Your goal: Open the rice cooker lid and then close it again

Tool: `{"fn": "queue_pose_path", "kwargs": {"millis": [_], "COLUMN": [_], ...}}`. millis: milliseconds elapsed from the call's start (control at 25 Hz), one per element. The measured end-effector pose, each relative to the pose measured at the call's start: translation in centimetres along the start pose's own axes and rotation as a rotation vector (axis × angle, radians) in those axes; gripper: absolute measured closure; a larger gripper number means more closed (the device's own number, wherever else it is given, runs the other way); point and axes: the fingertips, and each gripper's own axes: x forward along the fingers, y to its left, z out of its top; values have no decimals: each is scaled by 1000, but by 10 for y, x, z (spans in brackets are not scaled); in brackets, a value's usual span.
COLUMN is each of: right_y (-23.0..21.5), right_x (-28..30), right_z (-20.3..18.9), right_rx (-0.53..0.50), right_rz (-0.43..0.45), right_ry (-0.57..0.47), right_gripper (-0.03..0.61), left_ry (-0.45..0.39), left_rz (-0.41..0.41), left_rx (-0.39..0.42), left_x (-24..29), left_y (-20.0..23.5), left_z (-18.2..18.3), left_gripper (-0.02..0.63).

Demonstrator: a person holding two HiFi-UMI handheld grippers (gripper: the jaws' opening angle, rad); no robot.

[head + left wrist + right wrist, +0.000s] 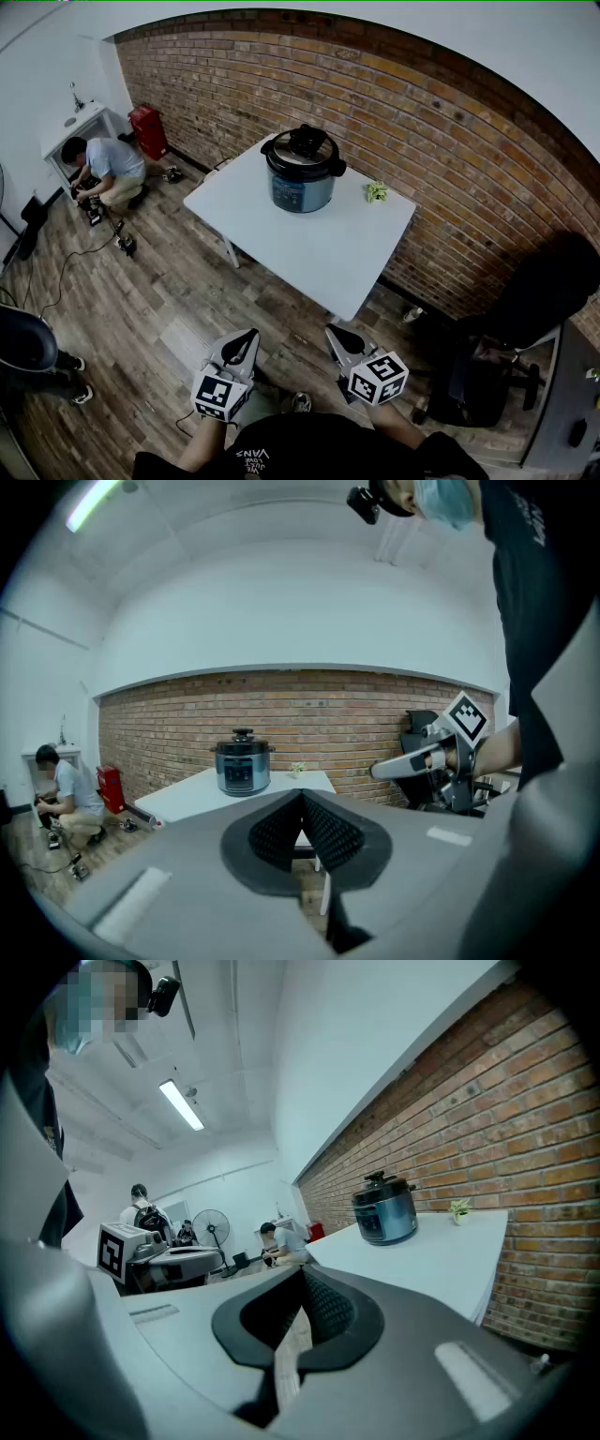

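Rice cooker (pixel 302 171) is sitting on the white table (pixel 309 253), toward the far side, close to the brick wall (pixel 441 141). Its lid (pixel 305 143) is looking shut, w/ the black knob on top. I'm standing back from the table's near corner, so the cooker is well apart from both my tools & I'm touching nothing.

I'm holding my left gripper (pixel 249 336) & my right gripper (pixel 335 332) low in front of me, side by side. Both are pointing at the table & tipping down a bit, I think bc that's where I'm going next.

Fingers (pixel 336 834) on the left one are pressing flat together w/ nothing between them. Fingers (pixel 328 1309) on the right one are doing the same, also w/ nothing inside. I think I'm keeping them closed bc there's nothing to grab from this far off.

I'm guessing I'm right at the start; the opening part isn't done yet. I'm needing to step closer, then spread one pair of fingers wide enough to take the knob or the lid's handle. The other tool may be needed to keep the pot from sliding, since the table top is looking smooth.

Little green plant (pixel 376 191) is sitting to the right of the cooker, near it but not touching. I'm wanting to keep my right arm from bumping it. Somebody (pixel 105 169) is crouching on the floor far off to the left, not in my way.
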Motion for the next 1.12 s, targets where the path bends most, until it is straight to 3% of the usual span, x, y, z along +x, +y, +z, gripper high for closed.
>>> {"fn": "queue_pose_path", "kwargs": {"millis": [280,320,360,400,520,640,1120], "right_y": [2,2,2,1,0,-2,4], "right_x": [13,16,20,25,46,66,174], "right_z": [9,13,17,20,29,38,75], "right_rx": [40,58,72,79,73,66,108], "right_rz": [34,45,47,39,-14,-77,-241], "right_ry": [-60,-87,-111,-125,-141,-157,-216], "right_gripper": [572,574,548,496,330,269,242], "left_ry": [-31,-32,-24,-14,-31,-16,-35], "left_rz": [-6,-15,-29,-46,-75,-99,-218], "left_rx": [-20,-42,-68,-90,-90,-112,-61], "left_x": [4,6,8,9,16,25,61], "left_y": [10,12,14,17,40,66,202], "left_z": [-1,-1,-4,-6,-3,-4,18], "left_gripper": [611,560,476,432,400,351,321]}}
